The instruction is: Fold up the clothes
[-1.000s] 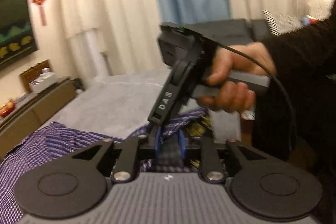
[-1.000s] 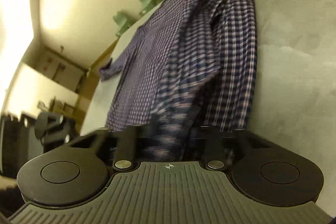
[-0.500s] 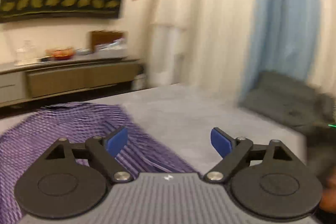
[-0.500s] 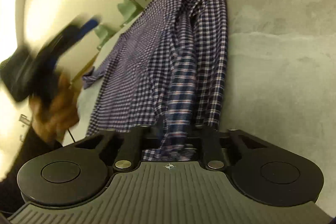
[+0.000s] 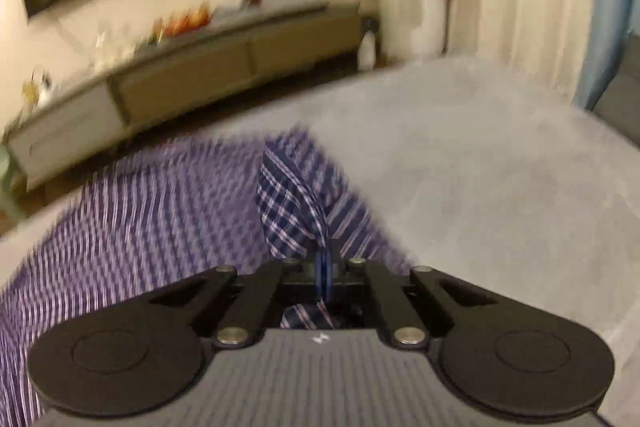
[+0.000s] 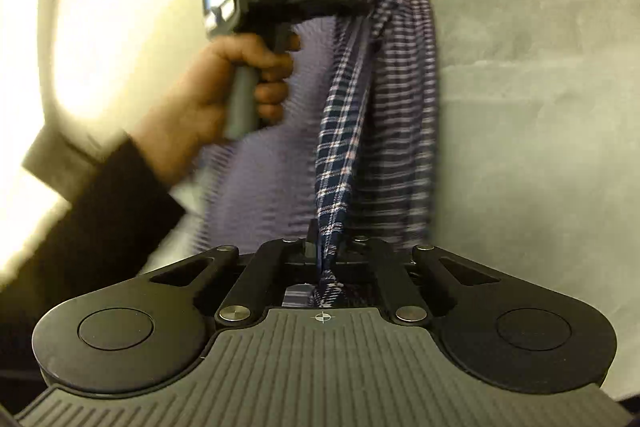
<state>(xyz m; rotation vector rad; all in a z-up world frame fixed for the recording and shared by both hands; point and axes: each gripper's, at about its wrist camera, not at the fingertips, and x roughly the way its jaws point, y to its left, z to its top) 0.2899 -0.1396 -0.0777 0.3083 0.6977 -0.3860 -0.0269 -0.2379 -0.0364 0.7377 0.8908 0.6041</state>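
the plaid shirt (image 6: 384, 99) lies on the grey cover (image 6: 540, 87), one edge lifted between both tools. the right gripper (image 6: 326, 259) is pressed together on a fold at the near end, and the left gripper (image 5: 323, 273) pinches fabric farther along, held by a hand (image 6: 224, 87). motion blur smears much of the shirt.

Plaid shirt (image 6: 336, 131) pinched at two points
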